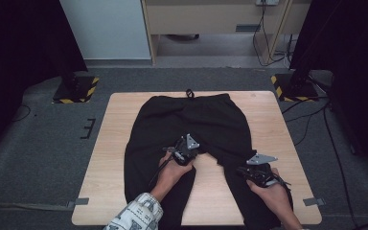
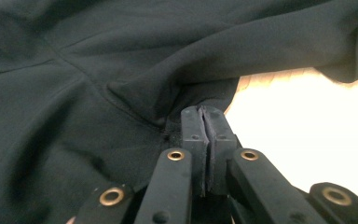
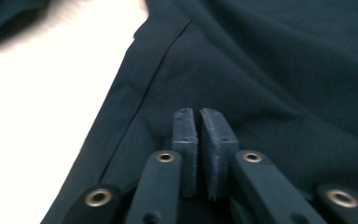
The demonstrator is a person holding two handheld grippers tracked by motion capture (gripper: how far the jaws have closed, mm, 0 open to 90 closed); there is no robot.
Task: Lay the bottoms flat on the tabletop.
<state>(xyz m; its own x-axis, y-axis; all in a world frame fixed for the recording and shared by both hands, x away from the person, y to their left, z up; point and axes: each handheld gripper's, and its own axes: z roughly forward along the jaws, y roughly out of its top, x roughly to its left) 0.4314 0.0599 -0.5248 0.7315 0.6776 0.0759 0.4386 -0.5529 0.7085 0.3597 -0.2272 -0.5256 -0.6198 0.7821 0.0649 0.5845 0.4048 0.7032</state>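
A: High view, fig. legend: black trousers (image 1: 191, 120) lie flat on the wooden surface (image 1: 115, 158), waistband and drawstring toward the far edge, legs running back toward the person. Left gripper (image 1: 186, 143) sits at the crotch; right gripper (image 1: 255, 168) rests on the person's right-hand trouser leg, near its inner edge.

B: Jaw state, both?

A: Left gripper view: jaws pressed together, w/ a pinch of fabric (image 2: 168, 100) bunched at the tips where the seams meet, so it is clamped on the trousers. Right gripper view: right gripper (image 3: 199, 122) jaws nearly together, a thin slit between them, lying on the cloth; whether any fabric is caught, can't tell.

B: Why those two spots?

A: Prob. a fold or a smoothing step: crotch hold anchors the centre, the other gripper works the leg.

B: Material?

A: Matte, soft woven or knit cloth, dark, w/ shallow creases radiating from the pinch. Stitched side seam (image 3: 135, 93) runs straight along the leg edge. Surface is pale wood grain w/ rounded corners. Jaw pads are flat, rectangular, rubbery-looking.
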